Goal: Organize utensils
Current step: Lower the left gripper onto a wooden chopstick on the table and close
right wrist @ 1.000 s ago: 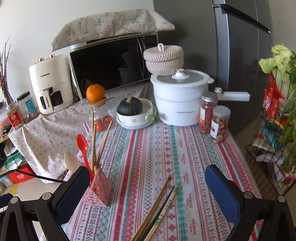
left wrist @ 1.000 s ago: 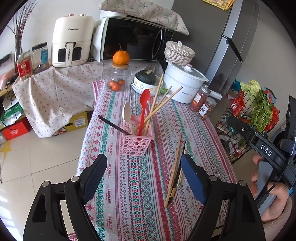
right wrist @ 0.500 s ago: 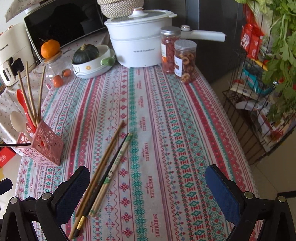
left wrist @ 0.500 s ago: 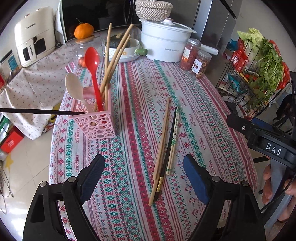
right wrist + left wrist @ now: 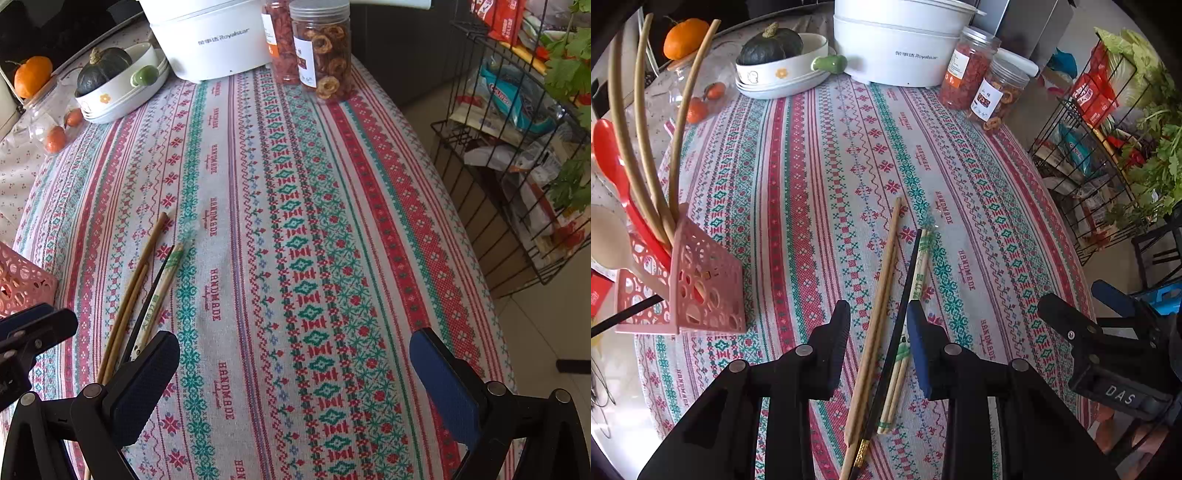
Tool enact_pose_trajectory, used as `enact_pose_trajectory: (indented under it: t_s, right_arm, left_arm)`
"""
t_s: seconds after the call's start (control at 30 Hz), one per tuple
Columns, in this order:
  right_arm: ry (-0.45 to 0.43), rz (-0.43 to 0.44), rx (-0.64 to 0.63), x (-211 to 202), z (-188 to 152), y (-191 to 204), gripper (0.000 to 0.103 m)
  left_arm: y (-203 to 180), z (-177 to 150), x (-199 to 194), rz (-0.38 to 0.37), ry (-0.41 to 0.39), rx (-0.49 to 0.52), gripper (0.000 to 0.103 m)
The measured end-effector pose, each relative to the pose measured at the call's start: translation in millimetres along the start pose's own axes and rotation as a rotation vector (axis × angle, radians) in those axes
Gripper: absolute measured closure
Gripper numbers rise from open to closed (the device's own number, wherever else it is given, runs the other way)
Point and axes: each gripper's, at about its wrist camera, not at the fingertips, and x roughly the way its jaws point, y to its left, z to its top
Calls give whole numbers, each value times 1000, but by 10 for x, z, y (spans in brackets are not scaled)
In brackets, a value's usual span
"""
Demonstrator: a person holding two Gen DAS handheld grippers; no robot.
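Note:
Several chopsticks lie in a bundle on the patterned tablecloth: two plain wooden ones [image 5: 882, 291], a black one [image 5: 905, 302] and a pale green-printed pair [image 5: 918, 273]. My left gripper [image 5: 879, 317] is open and low, its fingers on either side of the bundle, not closed on it. A pink perforated utensil basket [image 5: 701, 284] at the left holds a red spoon [image 5: 613, 173], a beige spoon, long wooden chopsticks and a black one. My right gripper [image 5: 295, 358] is wide open and empty, over bare cloth right of the chopsticks [image 5: 147, 291].
At the table's far end stand a white cooker [image 5: 901, 40], two jars [image 5: 982, 85], a dish with a squash [image 5: 775, 59] and a glass jar with an orange on top. A wire rack of groceries [image 5: 1108, 140] stands off the right edge.
Both grippers have come forward and down toward the table. My left gripper's fingers have narrowed and now straddle the loose chopsticks. The right gripper stays wide open.

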Motion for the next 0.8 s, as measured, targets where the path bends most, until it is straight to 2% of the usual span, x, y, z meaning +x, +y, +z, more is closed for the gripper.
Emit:
enact_pose_trajectory:
  t_s: [0.13, 0.3, 0.47, 0.57, 0.67, 0.8]
  right_arm:
    - [19, 23, 10, 70, 55, -39, 1]
    - [50, 50, 49, 164, 98, -103, 1]
    - [73, 53, 68, 253, 117, -168, 1]
    - [82, 49, 85, 280, 117, -221, 1]
    - [83, 46, 93, 280, 110, -252, 1]
    - [83, 46, 92, 264, 91, -249, 1]
  left_arm:
    - [-17, 220, 271, 19, 17, -15, 75]
    - [-133, 461, 540, 37, 17, 13, 77]
    - [-177, 665, 791, 56, 57, 0, 83]
    - [-201, 712, 918, 60, 96, 4, 87]
    - [-260, 698, 915, 103, 78, 43, 94]
    - [-225, 647, 849, 109, 64, 35, 97]
